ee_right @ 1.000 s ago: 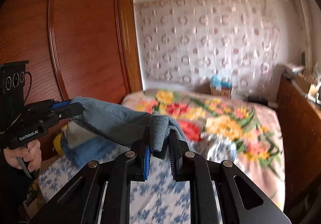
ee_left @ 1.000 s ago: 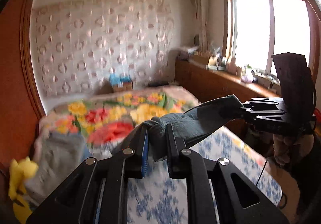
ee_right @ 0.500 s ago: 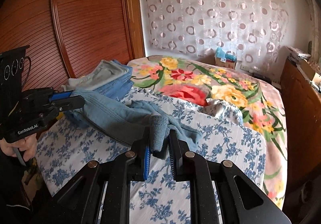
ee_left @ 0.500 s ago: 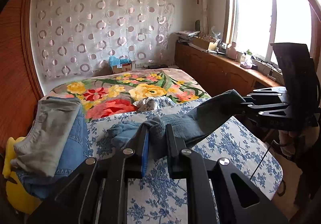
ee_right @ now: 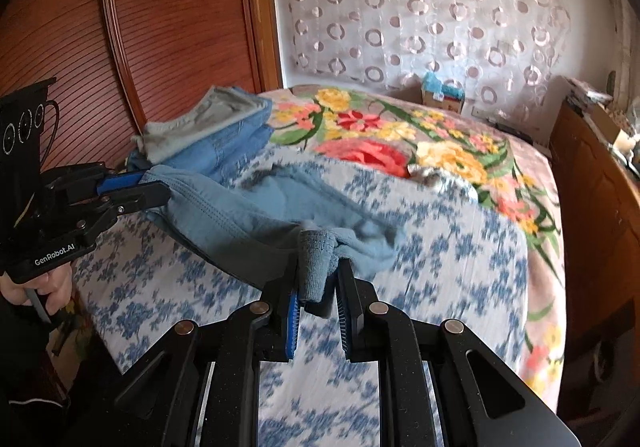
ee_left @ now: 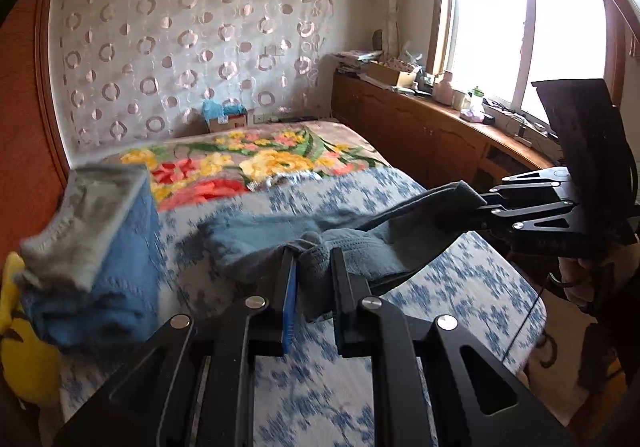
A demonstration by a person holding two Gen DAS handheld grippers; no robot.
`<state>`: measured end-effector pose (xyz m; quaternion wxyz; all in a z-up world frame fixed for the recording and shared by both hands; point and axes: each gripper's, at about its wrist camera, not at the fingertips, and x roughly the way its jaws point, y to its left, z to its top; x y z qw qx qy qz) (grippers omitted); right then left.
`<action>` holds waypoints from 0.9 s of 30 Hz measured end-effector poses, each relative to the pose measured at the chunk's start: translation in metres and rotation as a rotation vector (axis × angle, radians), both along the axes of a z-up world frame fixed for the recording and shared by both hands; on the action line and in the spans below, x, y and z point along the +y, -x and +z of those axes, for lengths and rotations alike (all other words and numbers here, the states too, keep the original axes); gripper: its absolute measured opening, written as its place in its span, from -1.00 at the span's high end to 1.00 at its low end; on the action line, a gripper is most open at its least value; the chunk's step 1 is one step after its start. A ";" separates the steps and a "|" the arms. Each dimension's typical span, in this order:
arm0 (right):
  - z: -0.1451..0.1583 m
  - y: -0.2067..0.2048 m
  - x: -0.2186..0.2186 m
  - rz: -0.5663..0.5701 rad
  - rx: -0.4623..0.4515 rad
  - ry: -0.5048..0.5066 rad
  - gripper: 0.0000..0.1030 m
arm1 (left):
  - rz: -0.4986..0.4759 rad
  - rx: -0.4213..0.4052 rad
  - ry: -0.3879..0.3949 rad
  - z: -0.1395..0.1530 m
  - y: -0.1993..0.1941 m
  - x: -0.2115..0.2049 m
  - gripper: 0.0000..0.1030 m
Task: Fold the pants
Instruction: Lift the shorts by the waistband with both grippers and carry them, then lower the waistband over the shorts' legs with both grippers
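Observation:
The blue-grey pants (ee_left: 360, 243) hang stretched between both grippers, low over the blue-flowered bedspread (ee_left: 460, 287); their far part drapes onto it. My left gripper (ee_left: 312, 263) is shut on a bunched edge of the pants, and shows at the left of the right wrist view (ee_right: 152, 189). My right gripper (ee_right: 316, 267) is shut on the other bunched edge, and shows at the right of the left wrist view (ee_left: 480, 207). In the right wrist view the pants (ee_right: 240, 215) sag between the two grips.
A stack of folded grey and blue clothes (ee_left: 92, 247) lies at the bed's left side, also in the right wrist view (ee_right: 208, 135). A yellow object (ee_left: 24, 347) sits beside it. A floral blanket (ee_right: 400, 139) covers the far bed. A wooden cabinet (ee_left: 420, 135) runs along the right, a wardrobe (ee_right: 160, 27) on the left.
Both grippers have come down with the pants, from held high in the air to low over the bedspread; the far part of the pants now drapes on the bed.

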<state>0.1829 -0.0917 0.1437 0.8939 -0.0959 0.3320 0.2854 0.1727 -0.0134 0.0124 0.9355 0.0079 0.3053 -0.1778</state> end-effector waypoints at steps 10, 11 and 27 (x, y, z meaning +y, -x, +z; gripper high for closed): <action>-0.021 0.051 0.001 -0.012 0.079 0.021 0.69 | -0.033 0.059 0.026 -0.032 0.051 -0.002 0.69; -0.024 0.057 0.000 -0.015 0.085 0.017 0.69 | -0.034 0.063 0.025 -0.035 0.055 -0.002 0.69; -0.046 0.119 -0.019 -0.041 0.122 -0.082 0.69 | -0.036 0.086 0.017 -0.053 0.111 -0.008 0.69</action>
